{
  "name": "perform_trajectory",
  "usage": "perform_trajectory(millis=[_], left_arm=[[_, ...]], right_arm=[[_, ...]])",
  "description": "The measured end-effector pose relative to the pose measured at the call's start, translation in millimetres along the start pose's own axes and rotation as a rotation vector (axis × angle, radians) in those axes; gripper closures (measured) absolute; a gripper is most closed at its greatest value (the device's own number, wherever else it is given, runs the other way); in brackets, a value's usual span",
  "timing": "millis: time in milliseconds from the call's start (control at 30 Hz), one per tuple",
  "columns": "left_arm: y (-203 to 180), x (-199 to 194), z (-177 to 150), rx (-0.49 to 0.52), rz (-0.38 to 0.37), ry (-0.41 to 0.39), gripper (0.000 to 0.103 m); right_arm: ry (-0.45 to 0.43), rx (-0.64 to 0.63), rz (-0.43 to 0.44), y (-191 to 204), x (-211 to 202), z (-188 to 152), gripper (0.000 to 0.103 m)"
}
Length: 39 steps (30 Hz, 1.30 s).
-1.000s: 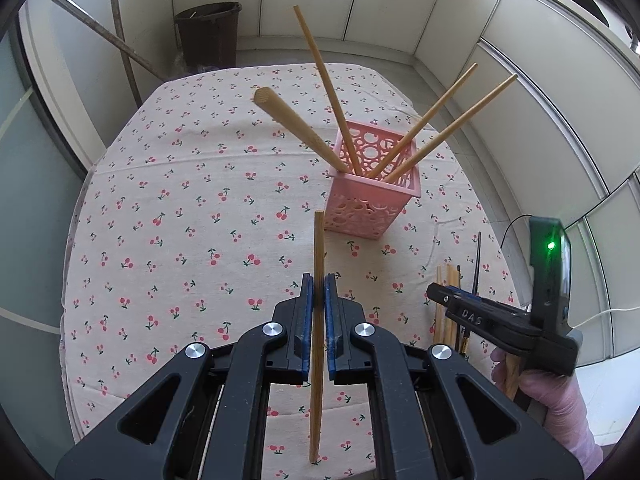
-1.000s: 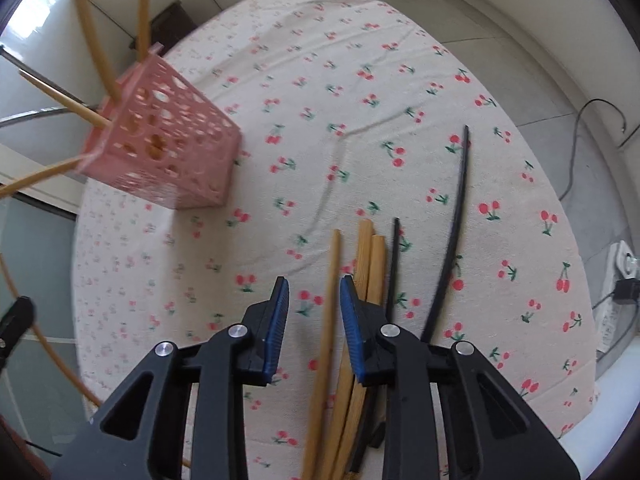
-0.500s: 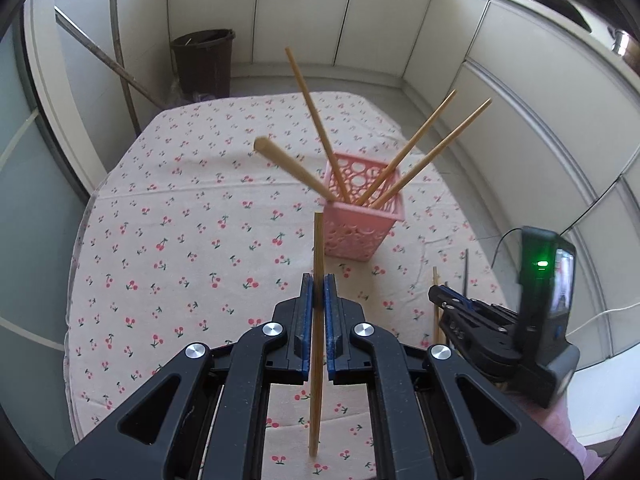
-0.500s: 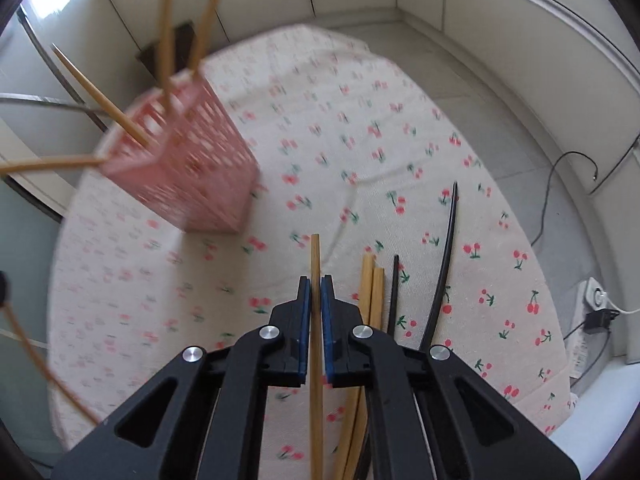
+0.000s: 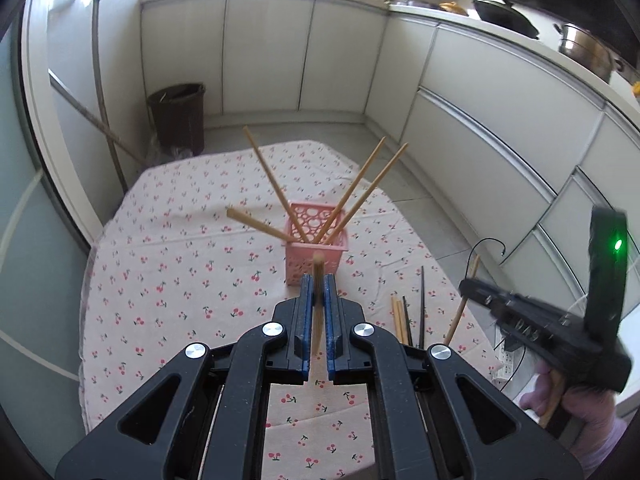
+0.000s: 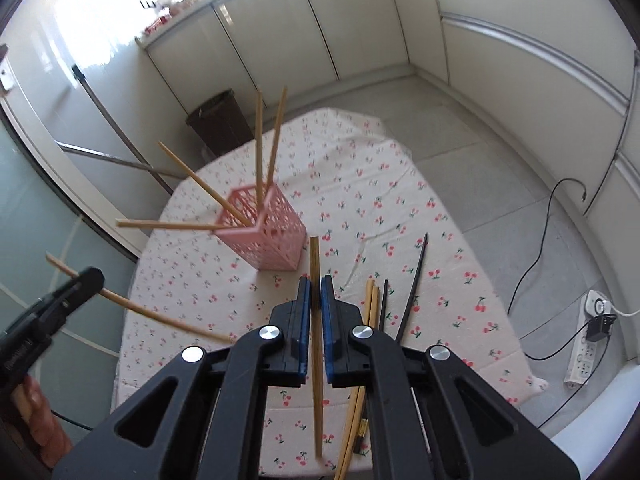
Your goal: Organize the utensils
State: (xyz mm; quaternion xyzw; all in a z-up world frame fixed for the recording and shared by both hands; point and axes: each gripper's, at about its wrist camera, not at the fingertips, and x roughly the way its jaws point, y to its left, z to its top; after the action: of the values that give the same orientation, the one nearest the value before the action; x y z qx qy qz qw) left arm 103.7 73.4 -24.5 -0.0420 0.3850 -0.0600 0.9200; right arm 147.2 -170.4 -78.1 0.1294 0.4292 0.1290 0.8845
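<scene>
From the left wrist view, the left tool point(image 5: 316, 286) is clamped on a wooden chopstick point(image 5: 317, 312) that stands upright between its blue pads, above the desk point(image 5: 168, 280) with its cherry-print cloth. Just beyond the tips stands the pink basket point(image 5: 316, 250) with four wooden chopsticks leaning out of it. To the right, loose wooden and black chopsticks point(image 5: 404, 316) lie on the cloth. Further right, the right tool point(image 5: 466, 286) grips another wooden stick.

From the right wrist view, the right tool point(image 6: 315, 290) is closed on a wooden chopstick point(image 6: 316, 340) that runs between its pads. The pink basket point(image 6: 268, 236) stands ahead and to the left. The loose chopsticks point(image 6: 374, 300) lie just right of the tool. At far left the left tool point(image 6: 90, 278) holds its stick tilted.
</scene>
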Motion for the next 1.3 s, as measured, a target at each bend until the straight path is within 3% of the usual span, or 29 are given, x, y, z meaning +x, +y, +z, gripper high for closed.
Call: perform_trajectory(millis=[233, 567, 700, 867, 967, 1033, 1300], left_arm=[[-6, -26, 22, -0.001, -0.022, -0.077, 0.098], [2, -56, 95, -0.106, -0.036, -0.233, 0.098], [0, -48, 119, -0.131, -0.019, -0.27, 0.098], [1, -11, 131, -0.153, 0.017, -0.246, 0.098], [4, 25, 133, -0.153, 0.013, -0.194, 0.093], [11, 38, 131, -0.177, 0.018, -0.158, 0.073], [34, 12, 131, -0.275, 0.057, -0.221, 0.062]], right_arm=[[-0.105, 0.018, 0.052, 7, -45, 25, 0.097], [-0.28, 0.121, 0.186, 13, -100, 94, 0.097], [-0.333, 0.15, 0.22, 16, -106, 116, 0.097], [-0.341, 0.167, 0.243, 23, -95, 131, 0.097], [-0.35, 0.159, 0.232, 29, -85, 138, 0.097], [-0.35, 0.158, 0.219, 31, -75, 141, 0.097], [-0.345, 0.176, 0.166, 31, -40, 150, 0.097]])
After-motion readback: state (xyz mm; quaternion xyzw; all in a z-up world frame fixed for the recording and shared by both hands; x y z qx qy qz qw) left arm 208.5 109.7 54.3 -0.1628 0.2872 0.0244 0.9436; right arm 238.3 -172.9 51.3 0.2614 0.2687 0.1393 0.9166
